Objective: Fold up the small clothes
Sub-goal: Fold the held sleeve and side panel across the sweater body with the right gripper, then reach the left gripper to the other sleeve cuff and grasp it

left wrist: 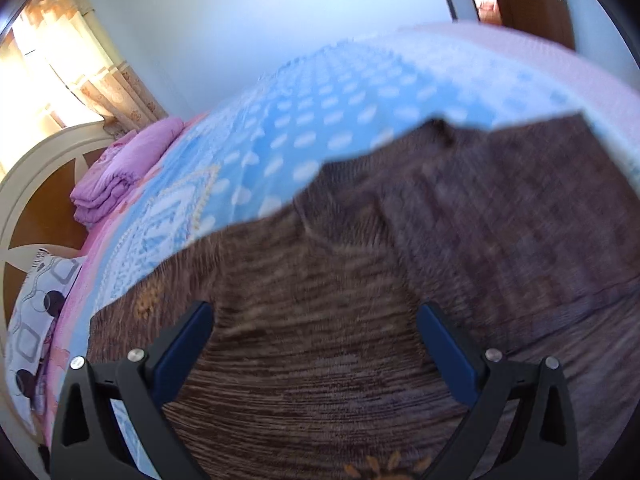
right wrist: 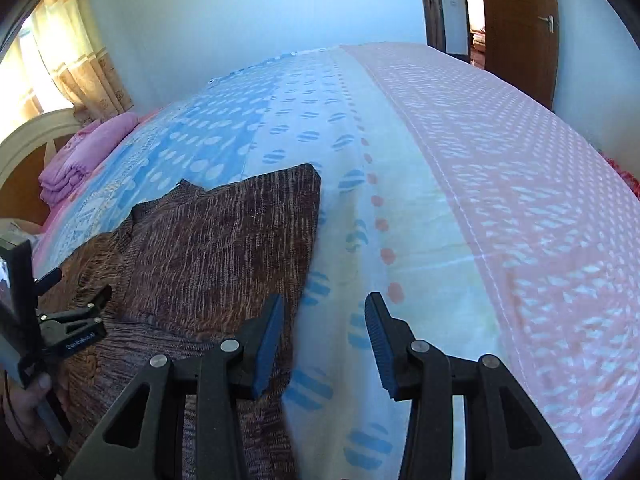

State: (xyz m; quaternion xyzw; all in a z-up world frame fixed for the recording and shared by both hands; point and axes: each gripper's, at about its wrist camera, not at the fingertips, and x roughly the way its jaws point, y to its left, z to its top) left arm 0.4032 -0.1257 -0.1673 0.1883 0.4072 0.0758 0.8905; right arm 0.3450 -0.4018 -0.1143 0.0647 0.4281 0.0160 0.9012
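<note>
**Both claws free above the brown sweater, next fold to prepare**

I am holding the left claw (left wrist: pixel 316 320) spread wide over the brown knitted sweater (left wrist: pixel 360 280), and nothing is between its pads. The sweater is lying flat on the bed (right wrist: pixel 500 200), directly under and ahead of this claw. I am keeping the right claw (right wrist: pixel 324 320) partly spread and empty too; the sweater's edge is just to its left, under the left pad. One side seems already folded in. For a good next fold, I judge I should pinch only the top layer at an edge and pull evenly. On the left tool's clamp (right wrist: pixel 76 332) there is small writing, but I cannot read it.
</note>
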